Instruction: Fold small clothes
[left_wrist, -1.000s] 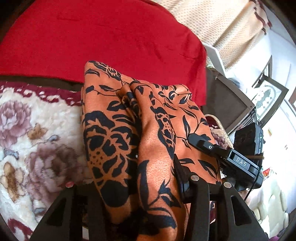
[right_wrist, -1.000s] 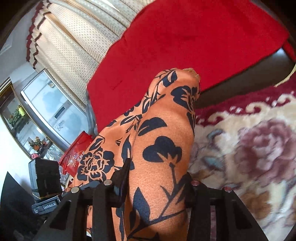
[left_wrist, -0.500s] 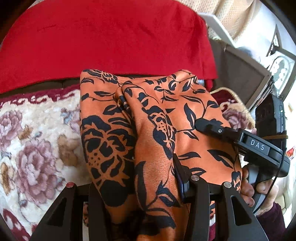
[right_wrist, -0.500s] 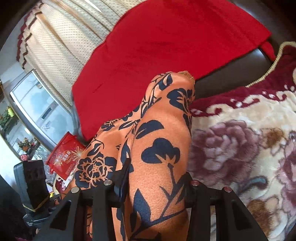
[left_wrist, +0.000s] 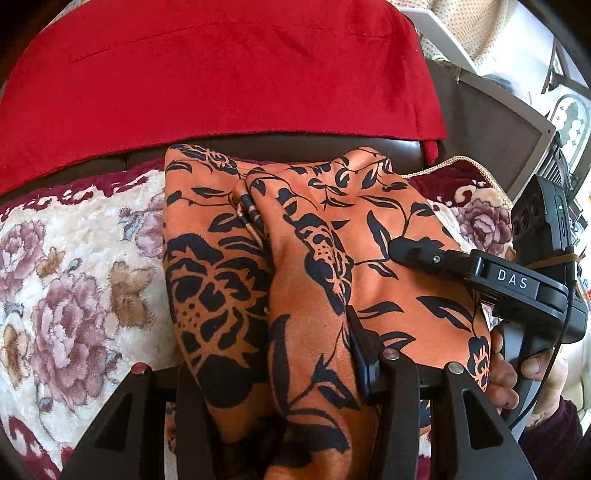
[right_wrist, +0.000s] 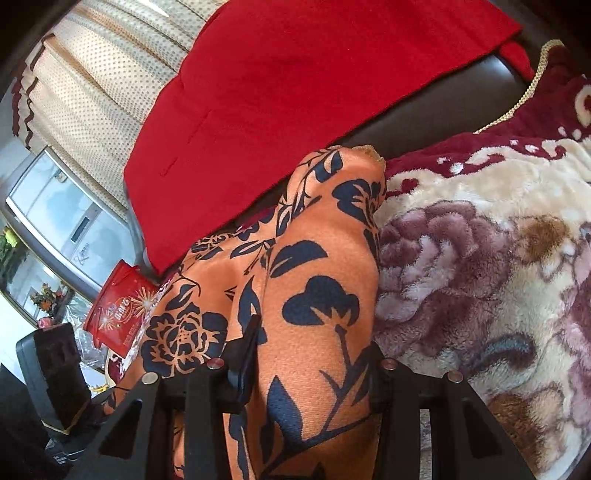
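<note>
The soft, light orange floral garment (left_wrist: 303, 295) is clamped in both tongs, left (left_wrist: 280, 369) and right (right_wrist: 314, 369), best gripped along edges toward 12 o'clock.

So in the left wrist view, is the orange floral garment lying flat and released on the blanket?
No, the left gripper is shut on the orange floral garment, bunched between its fingers above the floral blanket.

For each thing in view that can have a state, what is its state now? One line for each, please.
orange floral garment: bunched, gripped at two places, far end on the blanket
left gripper: shut on the garment
right gripper: shut on the garment
red cloth: draped over the dark sofa back
floral blanket: spread under the garment
</note>
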